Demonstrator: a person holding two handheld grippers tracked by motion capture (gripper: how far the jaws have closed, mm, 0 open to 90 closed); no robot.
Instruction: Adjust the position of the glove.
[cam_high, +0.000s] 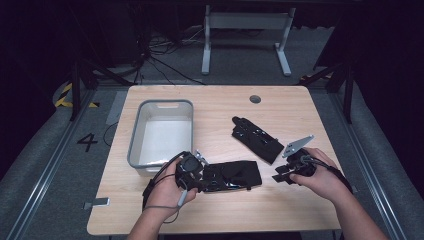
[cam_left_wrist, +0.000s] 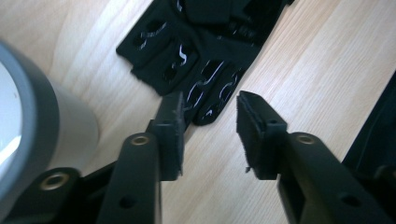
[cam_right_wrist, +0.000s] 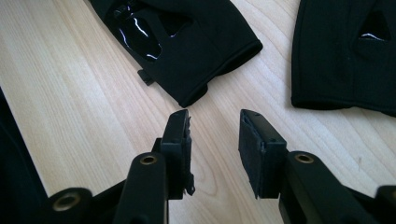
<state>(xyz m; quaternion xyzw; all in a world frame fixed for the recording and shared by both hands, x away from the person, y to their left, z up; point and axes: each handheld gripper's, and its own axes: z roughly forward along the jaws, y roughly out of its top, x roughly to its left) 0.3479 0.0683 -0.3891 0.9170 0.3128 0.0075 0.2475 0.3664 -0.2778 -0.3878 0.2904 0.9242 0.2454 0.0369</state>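
Two black gloves lie on the wooden table (cam_high: 300, 107). The near glove (cam_high: 235, 175) lies flat with its fingers (cam_left_wrist: 196, 65) toward my left gripper (cam_high: 206, 176), which is open. In the left gripper view, my left gripper (cam_left_wrist: 210, 112) has its jaw tips at the glove's fingertips, and nothing is between them. The far glove (cam_high: 257, 139) lies slanted at the middle right. My right gripper (cam_high: 278, 177) is open just right of the near glove's cuff (cam_right_wrist: 187, 51). In the right gripper view, my right gripper (cam_right_wrist: 215, 126) stands over bare wood, with the other glove's cuff (cam_right_wrist: 345, 56) to its right.
A grey plastic bin (cam_high: 162, 132) stands at the table's left, close behind my left hand; its wall (cam_left_wrist: 28, 130) is at the left in the left gripper view. A round cable hole (cam_high: 255, 99) sits near the far edge.
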